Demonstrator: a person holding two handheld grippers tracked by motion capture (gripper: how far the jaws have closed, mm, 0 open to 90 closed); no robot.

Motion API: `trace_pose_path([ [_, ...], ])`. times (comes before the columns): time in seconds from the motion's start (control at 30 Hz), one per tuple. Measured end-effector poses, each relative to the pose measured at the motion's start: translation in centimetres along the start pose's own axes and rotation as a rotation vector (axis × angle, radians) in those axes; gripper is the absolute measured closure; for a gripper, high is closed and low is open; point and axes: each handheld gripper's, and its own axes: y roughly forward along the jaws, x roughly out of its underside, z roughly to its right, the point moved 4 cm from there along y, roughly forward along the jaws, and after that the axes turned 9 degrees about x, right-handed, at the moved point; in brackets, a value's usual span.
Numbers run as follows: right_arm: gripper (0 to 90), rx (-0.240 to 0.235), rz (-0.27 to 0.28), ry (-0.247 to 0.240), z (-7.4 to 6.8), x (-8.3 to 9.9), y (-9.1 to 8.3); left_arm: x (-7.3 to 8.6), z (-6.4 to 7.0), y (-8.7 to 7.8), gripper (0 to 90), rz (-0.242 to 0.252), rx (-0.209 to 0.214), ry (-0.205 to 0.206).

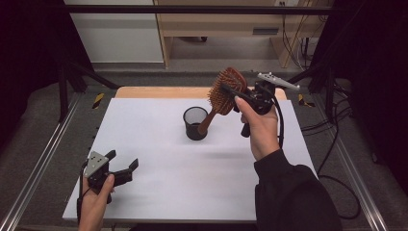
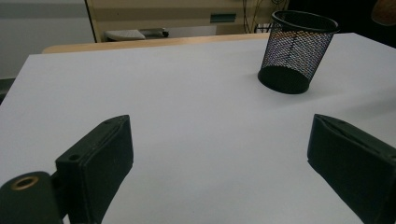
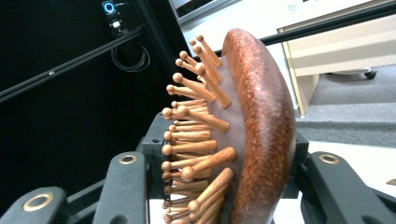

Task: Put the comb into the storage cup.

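No readable text in any view.
Neither the wooden hairbrush (image 1: 226, 91), the black mesh cup (image 1: 195, 122) nor the white table (image 1: 159, 159) carries a legible label, brand, number or sign; the small marks on the background furniture are too blurred to read.

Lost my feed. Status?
Right gripper shut on brush, handle tip at cup rim. Left gripper open, low over table. Nothing in the way.

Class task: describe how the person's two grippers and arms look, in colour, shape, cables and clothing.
Both grippers are black with two blocky jaws and brass-ringed holes. The left gripper and right gripper each carry a grey three-cornered plate and trail a black cable. The right arm wears a black sleeve.
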Motion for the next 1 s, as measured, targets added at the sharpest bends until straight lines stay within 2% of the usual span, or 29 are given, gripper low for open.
trace_pose_path([
  [0.13, 51.2, 0.003, 0.002, -0.012, -0.3, -0.4, 1.4, 0.0, 0.0, 0.0, 7.4, 0.002, -0.012, 0.013],
  [0.27, 51.2, 0.009, -0.004, -0.017, -0.5, -0.9, 3.0, -0.1, 0.1, 0.1, 7.4, 0.004, -0.004, 0.016],
  [0.4, 51.2, 0.017, 0.005, -0.005, -0.4, -1.4, 4.1, -0.1, 0.1, 0.1, 7.4, 0.005, 0.0, 0.024],
  [0.5, 51.0, 0.016, 0.027, 0.016, 0.0, -1.5, 4.9, -0.2, 0.3, 0.3, 7.4, 0.014, 0.027, 0.012],
  [0.63, 51.0, 0.04, 0.038, 0.021, 0.4, -1.4, 6.0, -0.2, 0.3, 0.2, 7.4, 0.011, 0.026, 0.022],
  [0.77, 51.0, 0.061, 0.069, 0.02, 0.7, -1.6, 6.3, -0.2, 0.2, 0.2, 7.4, 0.017, 0.029, 0.014],
  [1.0, 50.9, 0.081, 0.06, -0.003, 0.7, -1.6, 6.3, -0.3, 0.1, 0.1, 7.3, 0.026, 0.044, 0.013],
])
